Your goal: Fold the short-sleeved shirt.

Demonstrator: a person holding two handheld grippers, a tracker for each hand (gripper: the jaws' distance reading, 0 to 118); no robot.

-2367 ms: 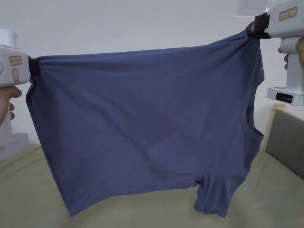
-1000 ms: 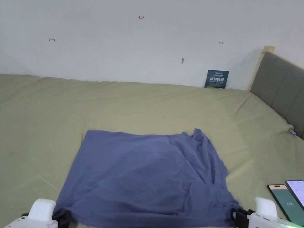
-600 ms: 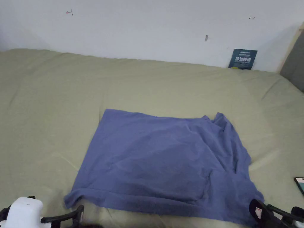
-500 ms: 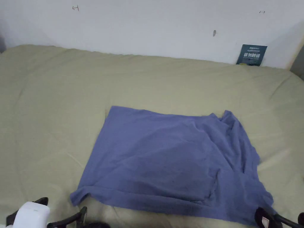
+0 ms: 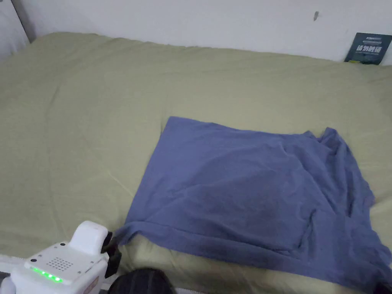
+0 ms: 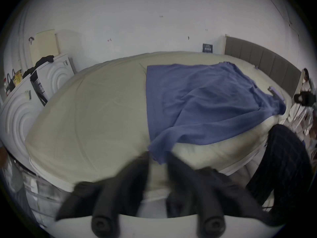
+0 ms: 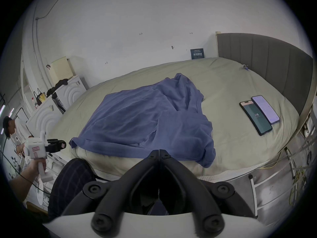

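On the bed [image 5: 76, 115], shirt [image 5: 249, 183] lies flat — left gripper [image 6: 158, 157] gaping.

Soft even light, fisheye-warped dark edges, left claw [image 6: 157, 157] motion-blurred

Shirt [image 5: 249, 191] released, flat on bed [image 5: 76, 115].

I'm working in what looks like a bedroom: a wide bed under an olive-green fitted sheet [image 5: 95, 115] stands against a plain white wall [image 7: 120, 27], with a grey padded headboard [image 7: 267, 59] at one end. White cabinets with raised arch patterns [image 7: 68, 90] line the far side, with dark bags on them.
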